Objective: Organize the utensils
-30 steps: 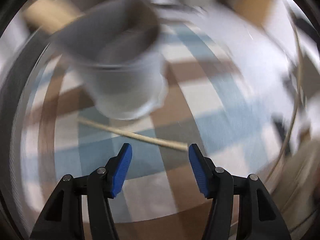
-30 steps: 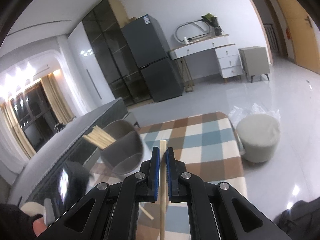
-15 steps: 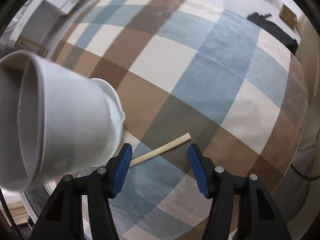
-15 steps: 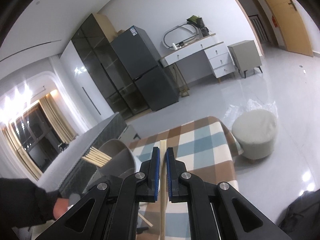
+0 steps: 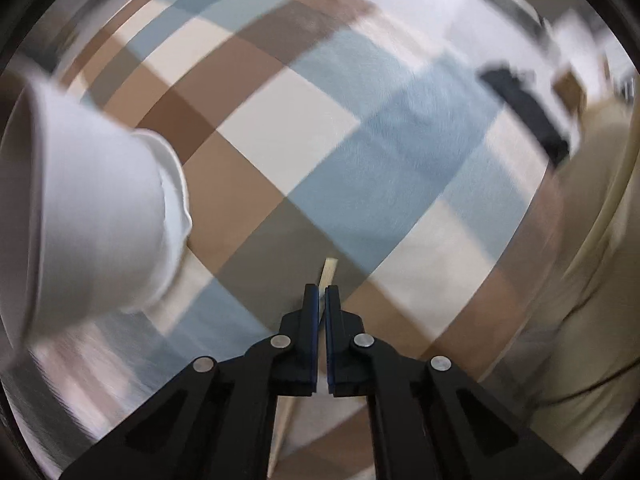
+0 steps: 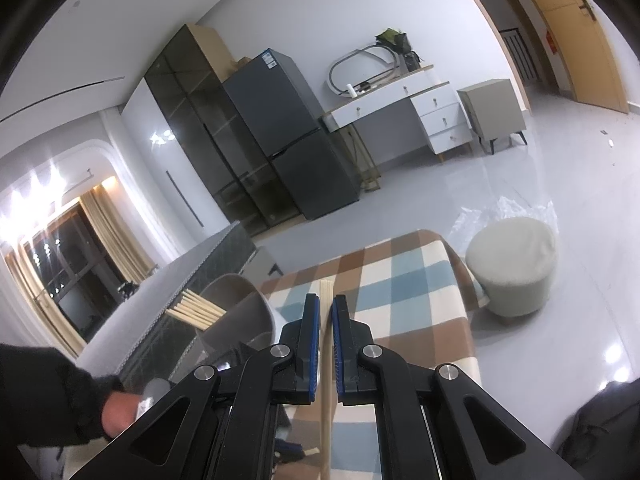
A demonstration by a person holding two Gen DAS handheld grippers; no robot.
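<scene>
Pointing straight down at the checked cloth [image 5: 256, 100], the left gripper [image 5: 322, 292] is clenched on a chopstick [image 5: 329, 270] lying there, its tip poking past the pads; the right gripper [image 6: 325, 304], angled slightly downward, grasps another chopstick [image 6: 326, 286]; the white cup [image 5: 92, 216] stands near left, holding more chopsticks [image 6: 196, 310].

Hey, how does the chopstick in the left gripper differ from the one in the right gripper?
The left gripper pinches its chopstick low over the checked cloth, beside the white cup; the right gripper holds its chopstick raised, aimed across the room. The left chopstick runs slanted between the fingers; the right one runs straight along them. Both are pale wood, clamped between blue pads.
</scene>
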